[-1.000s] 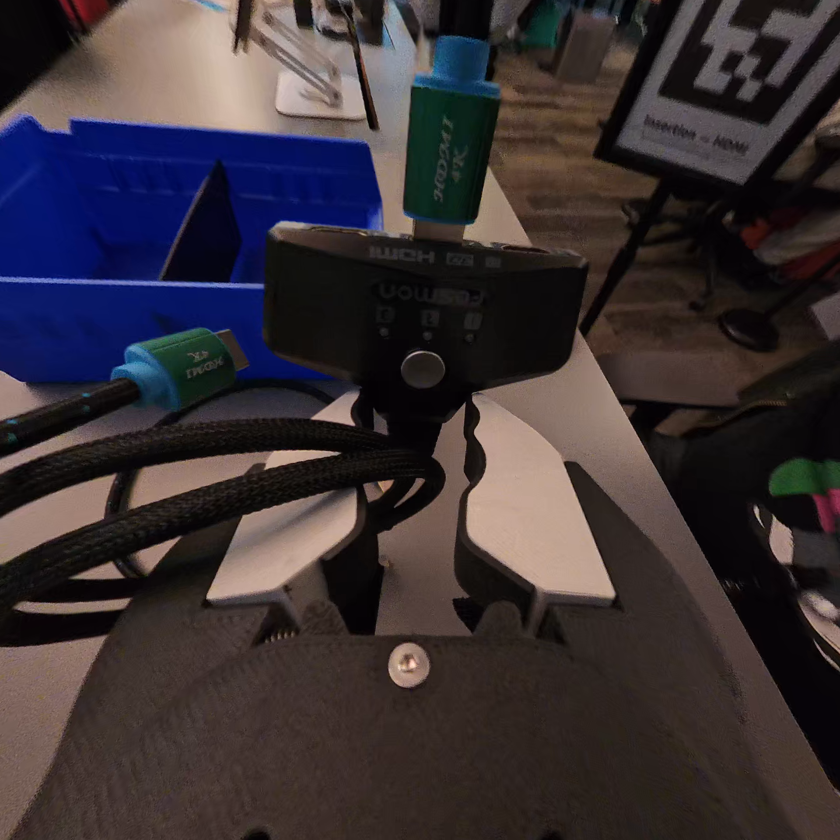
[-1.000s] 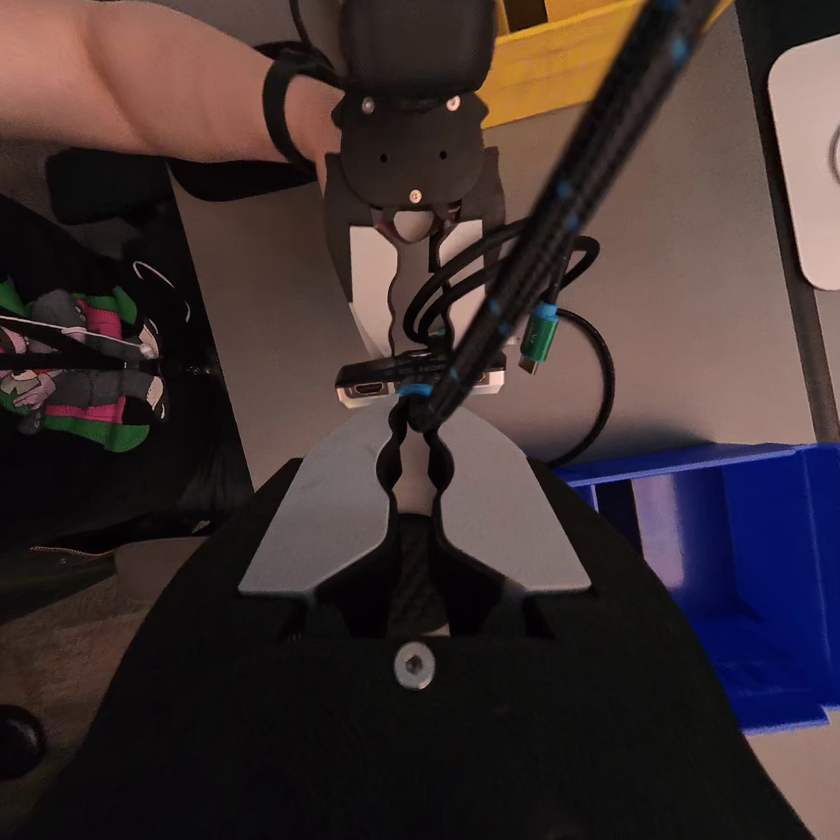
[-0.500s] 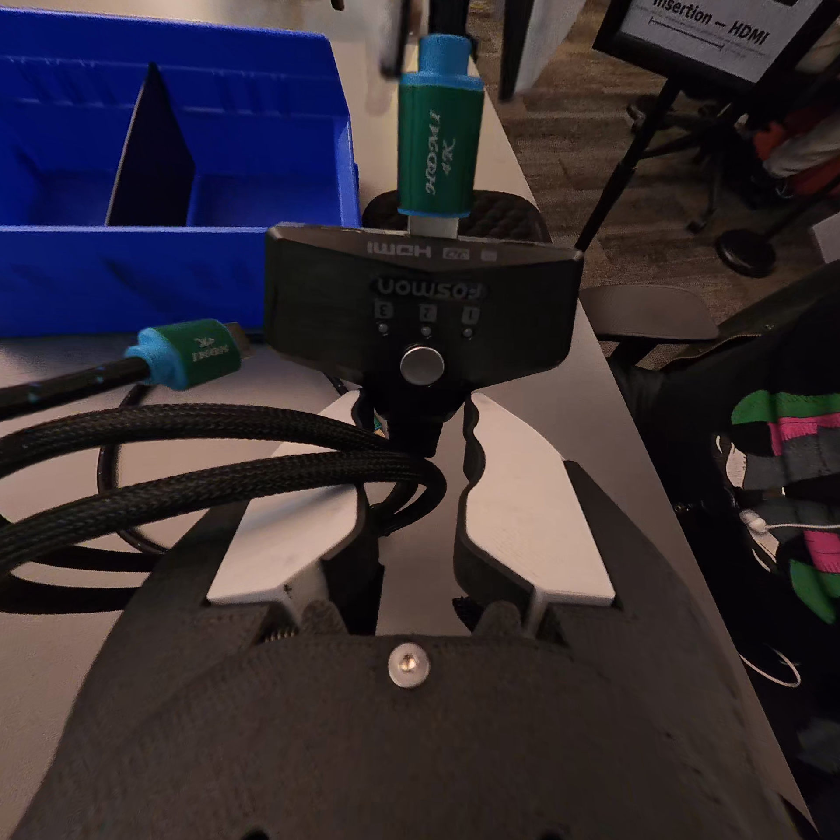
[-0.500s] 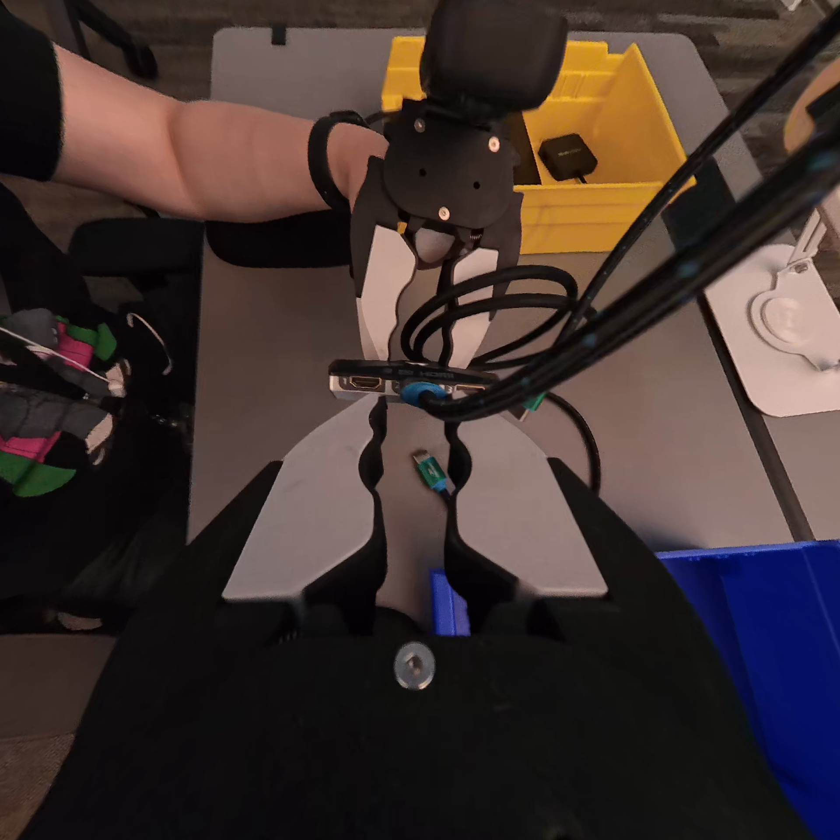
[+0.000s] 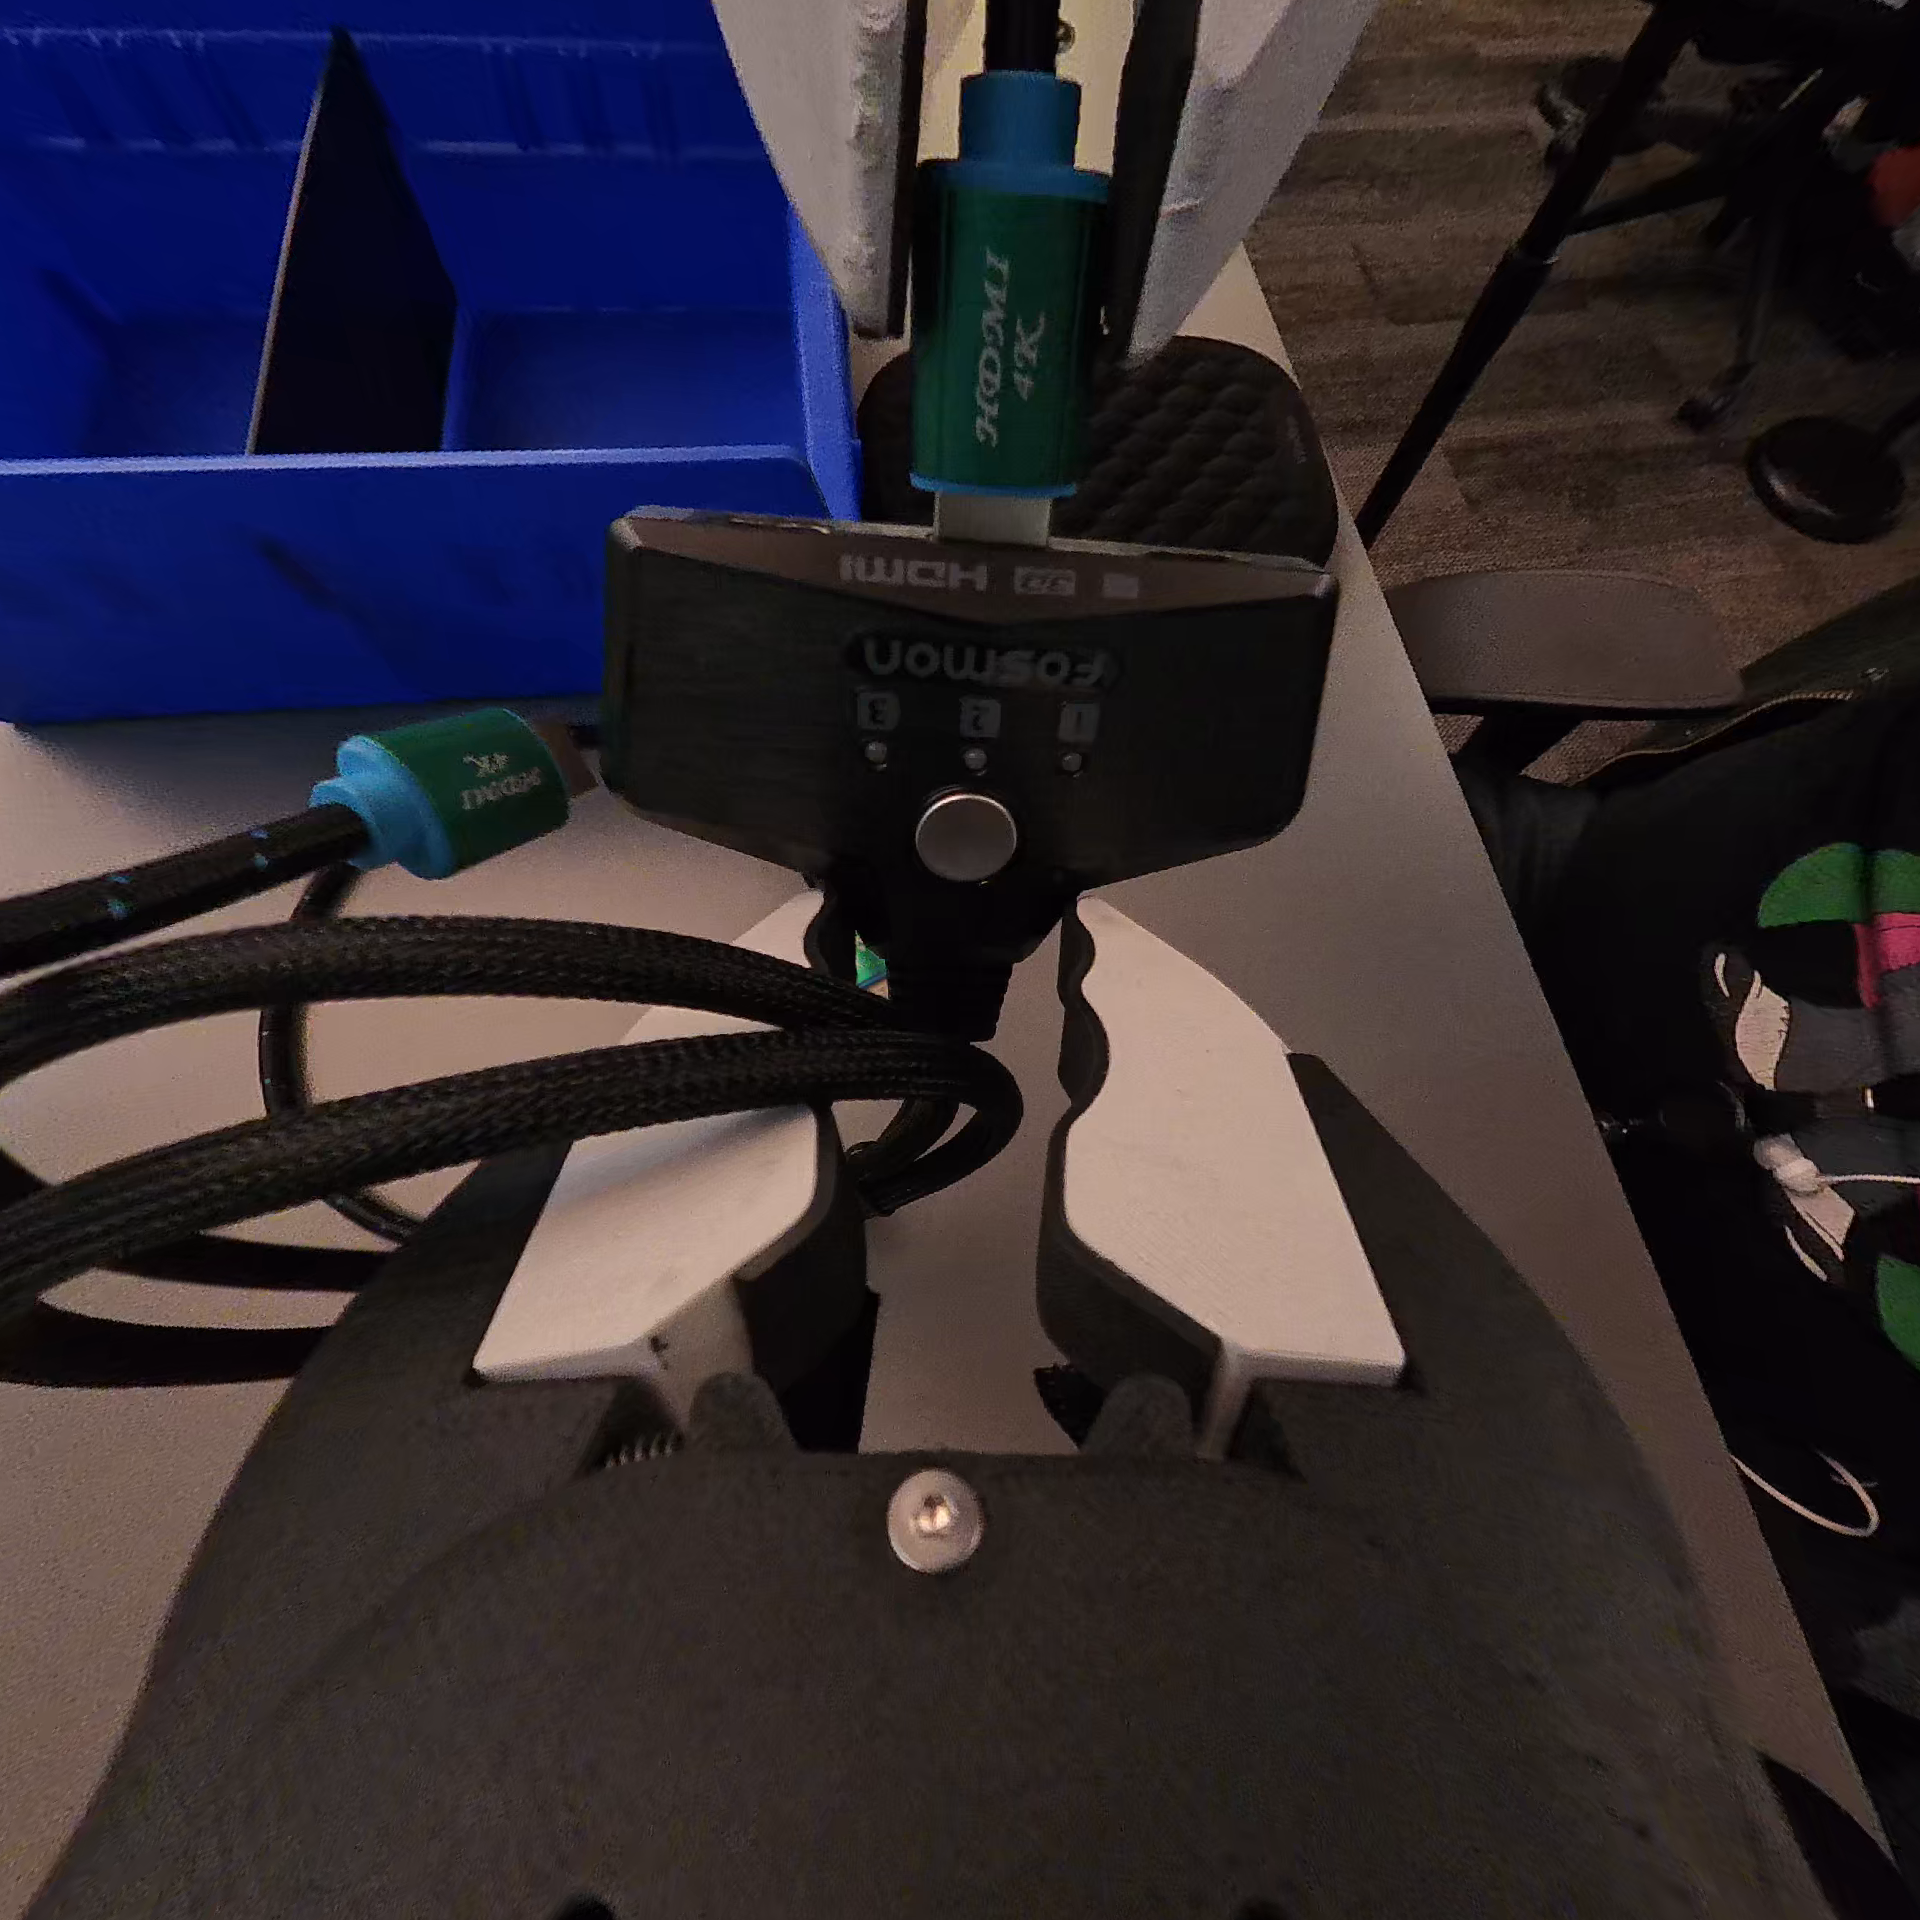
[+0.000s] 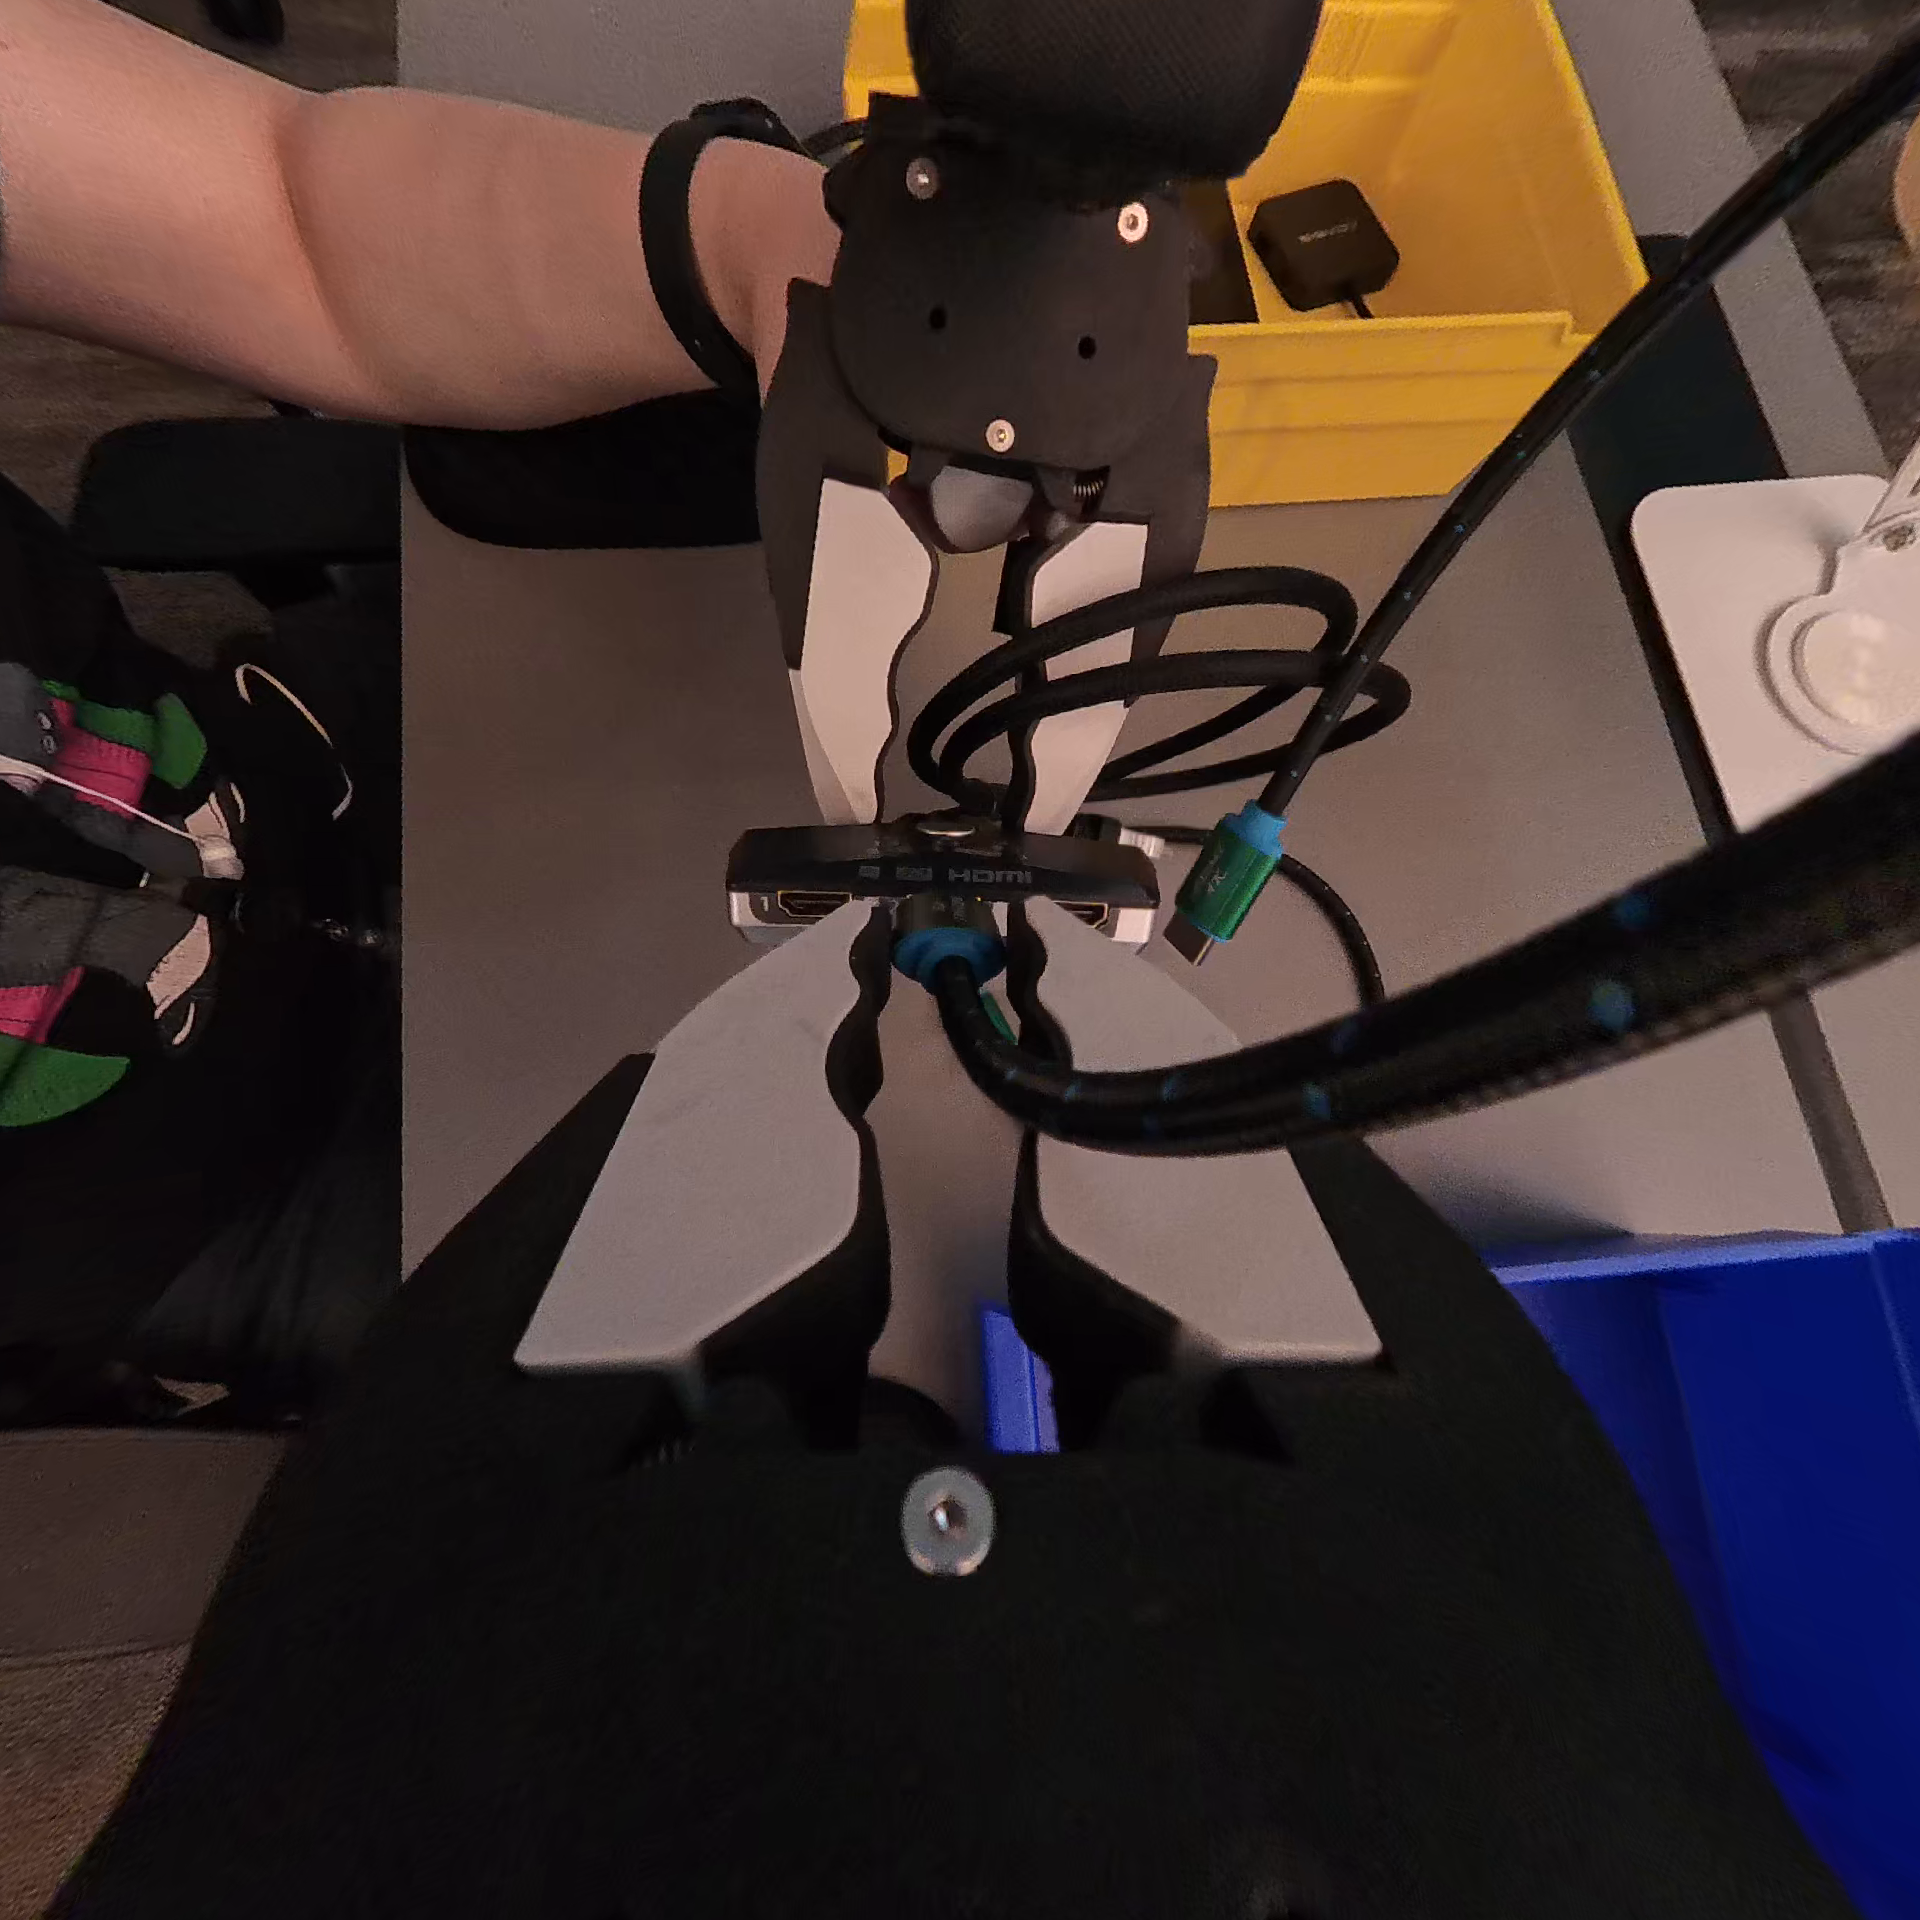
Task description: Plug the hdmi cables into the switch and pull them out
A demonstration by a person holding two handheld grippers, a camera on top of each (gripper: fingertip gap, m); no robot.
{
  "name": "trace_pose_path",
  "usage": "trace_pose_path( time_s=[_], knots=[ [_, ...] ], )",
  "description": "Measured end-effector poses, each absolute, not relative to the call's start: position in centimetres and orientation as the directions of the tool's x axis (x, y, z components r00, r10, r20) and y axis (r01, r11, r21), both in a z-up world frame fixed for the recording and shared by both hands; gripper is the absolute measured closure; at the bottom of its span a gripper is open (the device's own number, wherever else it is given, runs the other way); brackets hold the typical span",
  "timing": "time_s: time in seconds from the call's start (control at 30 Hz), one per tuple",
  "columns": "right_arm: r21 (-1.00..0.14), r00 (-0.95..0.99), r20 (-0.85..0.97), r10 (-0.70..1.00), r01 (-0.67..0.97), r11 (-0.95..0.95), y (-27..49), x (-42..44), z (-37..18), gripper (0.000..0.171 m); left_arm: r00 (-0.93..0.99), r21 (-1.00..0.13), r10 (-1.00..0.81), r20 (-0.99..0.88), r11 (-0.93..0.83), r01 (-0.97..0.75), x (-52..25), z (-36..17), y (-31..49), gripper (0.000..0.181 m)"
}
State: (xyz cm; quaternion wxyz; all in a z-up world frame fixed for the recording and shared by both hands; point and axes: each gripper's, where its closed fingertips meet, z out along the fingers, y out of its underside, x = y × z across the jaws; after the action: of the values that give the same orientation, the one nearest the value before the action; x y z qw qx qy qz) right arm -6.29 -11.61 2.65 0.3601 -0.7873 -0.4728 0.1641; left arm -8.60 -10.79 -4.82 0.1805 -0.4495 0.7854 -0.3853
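Since half a second ago the right gripper [image 6: 940,966] has come back in around the plugged connector [image 5: 1000,332]; before that it stood backed off with its jaws apart. The switch [image 5: 966,686] hasn't shifted in the left gripper [image 5: 951,971].

Left gripper: clamped on the switch's rear stub where its pigtail exits, holding the switch up off the table [image 5: 1382,790], near the table's right edge in the left wrist view. Right gripper: fingers flank the connector's blue collar [image 6: 940,951]; can't tell whether they're actually biting or just bracketing it.

Second cable's plug [image 5: 457,790] hangs loose beside the switch's left end, unplugged. Both side ports look empty in the right wrist view. Blue bin [image 5: 395,520] sits behind, yellow bin [image 6: 1392,343] at the far edge.

Handling, my read:
- Switch is light, rigid plastic, likely slick. The left grip is narrow, so it can pivot under side load.
- Connector shell is hard and stiff. Grip the green barrel, not the collar or the braid.
- Braided cable [image 6: 1403,1049] is springy and stiff enough to torque the plug, so pull straight along the port axis.
- HDMI ports hold by friction only, so expect a sudden release.
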Motion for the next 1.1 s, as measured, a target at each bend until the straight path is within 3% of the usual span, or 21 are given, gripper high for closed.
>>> trace_pose_path(
  time_s=[0.27, 0.47, 1.0, 1.1],
  knots=[
    [-0.78, 0.561, 0.19, 0.806, 0.585, -0.223, -11.1, -5.6, 3.6, 0.149, -0.552, -0.889, -0.809, 0.202, 0.085, -0.45, -7.6, -3.6, -10.8, 0.145],
    [-0.814, 0.586, 0.179, 0.791, 0.54, -0.215, -11.8, -5.7, 2.8, 0.149, -0.557, -0.872, -0.81, 0.182, 0.128, -0.472, -7.4, -4.6, -11.3, 0.145],
    [-0.751, 0.541, 0.167, 0.824, 0.612, -0.249, -11.3, -6.1, 1.2, 0.149, -0.552, -0.853, -0.817, 0.17, 0.159, -0.497, -7.1, -6.2, -11.3, 0.145],
    [-0.811, 0.56, 0.124, 0.819, 0.533, -0.241, -11.2, -5.9, 2.9, 0.149, -0.576, -0.882, -0.79, 0.212, 0.099, -0.46, -7.3, -4.6, -11.6, 0.144]
  ],
)
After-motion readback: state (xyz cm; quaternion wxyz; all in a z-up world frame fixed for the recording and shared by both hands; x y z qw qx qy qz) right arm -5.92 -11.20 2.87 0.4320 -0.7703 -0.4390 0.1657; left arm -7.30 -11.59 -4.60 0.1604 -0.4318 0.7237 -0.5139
